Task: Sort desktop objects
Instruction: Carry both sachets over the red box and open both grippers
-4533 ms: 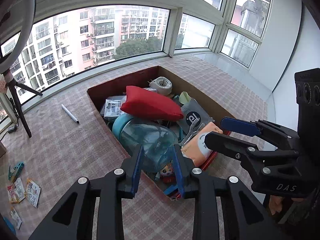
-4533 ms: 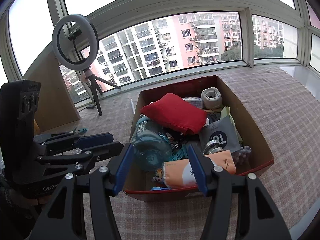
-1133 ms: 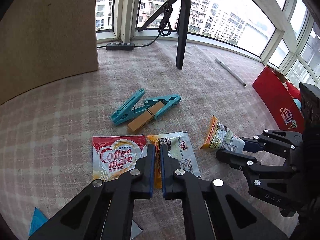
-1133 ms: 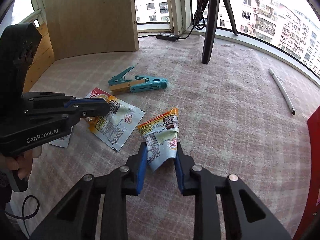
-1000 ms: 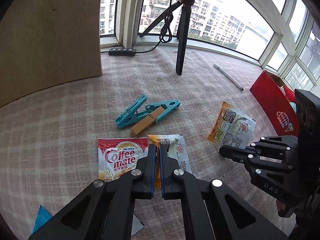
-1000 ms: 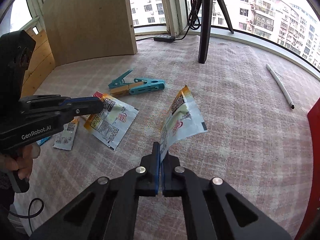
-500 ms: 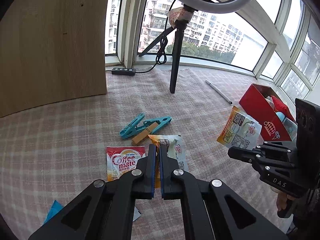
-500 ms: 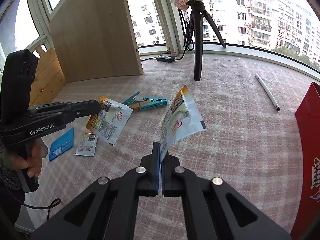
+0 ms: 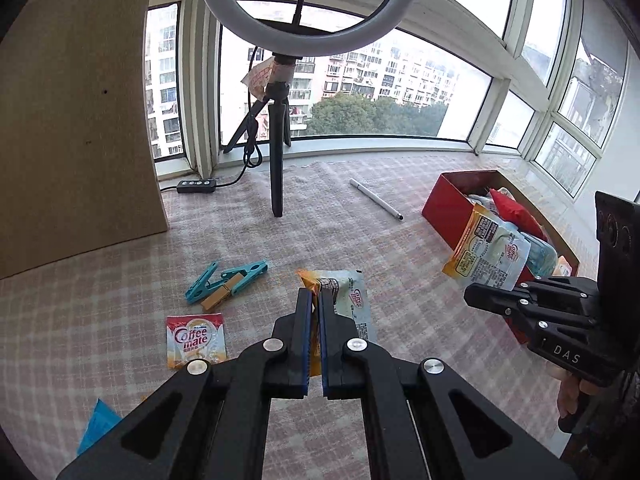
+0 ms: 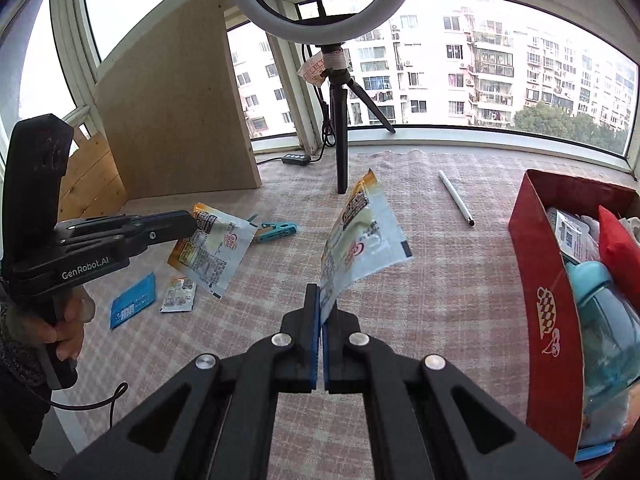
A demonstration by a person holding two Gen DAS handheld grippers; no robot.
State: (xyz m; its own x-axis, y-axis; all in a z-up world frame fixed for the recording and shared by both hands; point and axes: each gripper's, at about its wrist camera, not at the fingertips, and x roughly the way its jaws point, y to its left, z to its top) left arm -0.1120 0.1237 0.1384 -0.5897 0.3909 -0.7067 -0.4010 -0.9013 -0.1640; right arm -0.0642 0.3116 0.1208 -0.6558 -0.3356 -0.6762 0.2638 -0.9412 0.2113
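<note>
Both hand-held grippers are clamped on a sachet each: the left hand-held gripper (image 9: 315, 300) pinches one sachet (image 9: 344, 296) by its edge, the right hand-held gripper (image 10: 321, 300) pinches the other sachet (image 10: 360, 240) by a bottom corner, and both hang in the air above the worktop (image 10: 420, 280), not yet over the red box (image 10: 540, 280) off to the right. Honestly the risky bit is those skinny edge grips: the packets are floppy, so a quick swing could let one slip out or catch on the box wall and land outside. The box is already pretty stuffed with a blue bottle (image 10: 608, 320), a red pouch (image 10: 618, 240) and some packets, so a sachet might slide back off the pile. A Coffee mate sachet (image 9: 195, 340), clips (image 9: 226, 280) and a pen (image 9: 376, 199) lie loose on the worktop.
</note>
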